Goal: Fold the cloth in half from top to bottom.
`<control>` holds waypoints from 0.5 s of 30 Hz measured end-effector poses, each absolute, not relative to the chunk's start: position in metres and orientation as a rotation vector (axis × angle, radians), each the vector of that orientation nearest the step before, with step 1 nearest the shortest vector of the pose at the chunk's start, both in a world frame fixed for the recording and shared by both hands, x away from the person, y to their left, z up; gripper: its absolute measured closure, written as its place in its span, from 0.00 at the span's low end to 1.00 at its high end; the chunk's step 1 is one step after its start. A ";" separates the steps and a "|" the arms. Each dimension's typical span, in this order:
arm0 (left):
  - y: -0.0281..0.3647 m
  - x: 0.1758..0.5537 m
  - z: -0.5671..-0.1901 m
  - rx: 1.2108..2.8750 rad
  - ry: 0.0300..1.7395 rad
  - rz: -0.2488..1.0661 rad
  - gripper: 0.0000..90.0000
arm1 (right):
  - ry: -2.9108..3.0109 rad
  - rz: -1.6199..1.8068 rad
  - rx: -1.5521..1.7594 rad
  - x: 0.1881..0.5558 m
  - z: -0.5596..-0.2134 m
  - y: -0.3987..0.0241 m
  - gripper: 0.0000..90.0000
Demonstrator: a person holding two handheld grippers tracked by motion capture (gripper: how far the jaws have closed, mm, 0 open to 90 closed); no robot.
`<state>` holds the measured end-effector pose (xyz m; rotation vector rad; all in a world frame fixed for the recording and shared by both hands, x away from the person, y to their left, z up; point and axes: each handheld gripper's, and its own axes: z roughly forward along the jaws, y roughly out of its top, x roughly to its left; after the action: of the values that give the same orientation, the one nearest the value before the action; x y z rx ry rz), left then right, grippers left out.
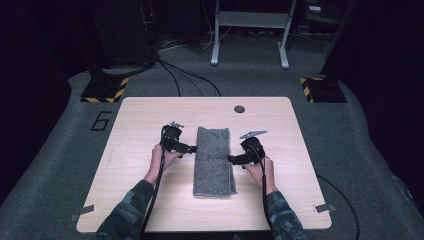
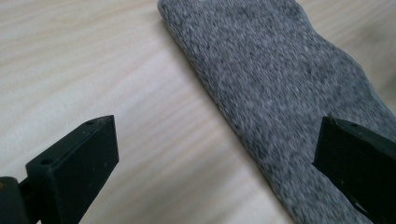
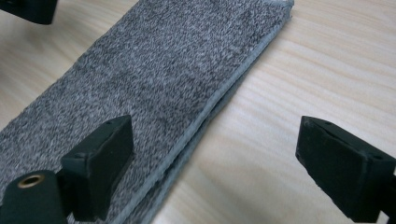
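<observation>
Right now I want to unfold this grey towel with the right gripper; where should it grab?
Probably the top layer's hemmed long edge on the grey towel, approached from the bare table side. The layers lie stacked and slightly parted there, and the right gripper stands open astride that edge.

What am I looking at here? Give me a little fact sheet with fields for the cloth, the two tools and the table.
cloth: grey folded towel, lying flat as a long strip
left gripper: jaws open, at the towel's left edge, holding nothing
right gripper: jaws open, at the towel's right edge, where the layered hems show
table: light wood, dark round hole near the far edge
</observation>
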<state>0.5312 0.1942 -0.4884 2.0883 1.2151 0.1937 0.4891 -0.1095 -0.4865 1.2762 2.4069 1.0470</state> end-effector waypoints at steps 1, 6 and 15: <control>0.193 0.535 -0.489 2.090 1.212 0.181 0.00 | 2.404 1.051 1.280 0.491 -0.486 -0.109 0.11; 0.185 0.548 -0.491 2.093 1.226 0.189 0.00 | 2.411 1.036 1.301 0.506 -0.484 -0.104 0.10; 0.171 0.568 -0.492 2.108 1.236 0.212 0.04 | 2.437 0.996 1.311 0.536 -0.485 -0.092 0.12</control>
<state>0.5681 0.1714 -0.4923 2.1080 1.2360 0.2121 0.5357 -0.0921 -0.4852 1.3114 2.4366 0.9955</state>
